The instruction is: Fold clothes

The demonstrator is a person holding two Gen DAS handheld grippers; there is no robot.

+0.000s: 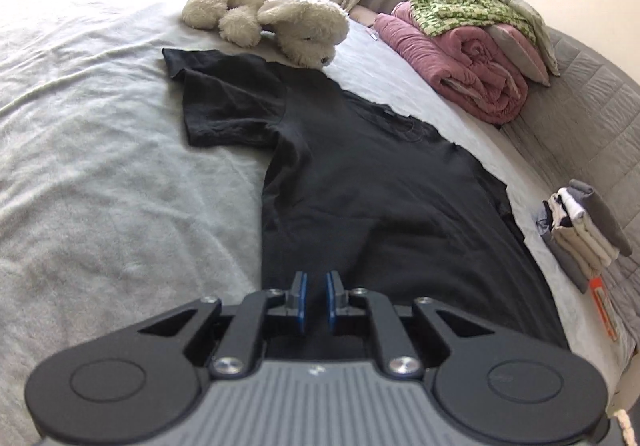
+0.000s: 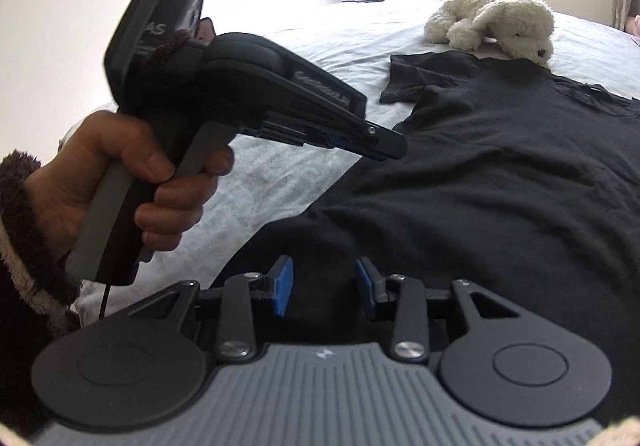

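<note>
Left wrist view: one black T-shirt [image 1: 360, 181] lies flat and spread on the bed [image 1: 100, 149], one sleeve out to the left, collar towards the plush dog [image 1: 272, 17]. No fold shows in it, so this garment appears unstarted. The left gripper [image 1: 316, 300] hangs above the hem end with its jaws nearly closed and nothing between the blue pads [image 1: 301, 302]. At the right edge sit one small stack of folded clothes [image 1: 584, 230], probably finished work, and one pile of pink and green bedding [image 1: 464, 49].

Right wrist view: the right gripper [image 2: 325, 292] hangs over the same shirt's lower part, jaws partly apart and empty. The person's left hand [image 2: 132, 185] holds the other tool at the shirt's left edge. Count: one shirt, one plush dog, two grippers.
</note>
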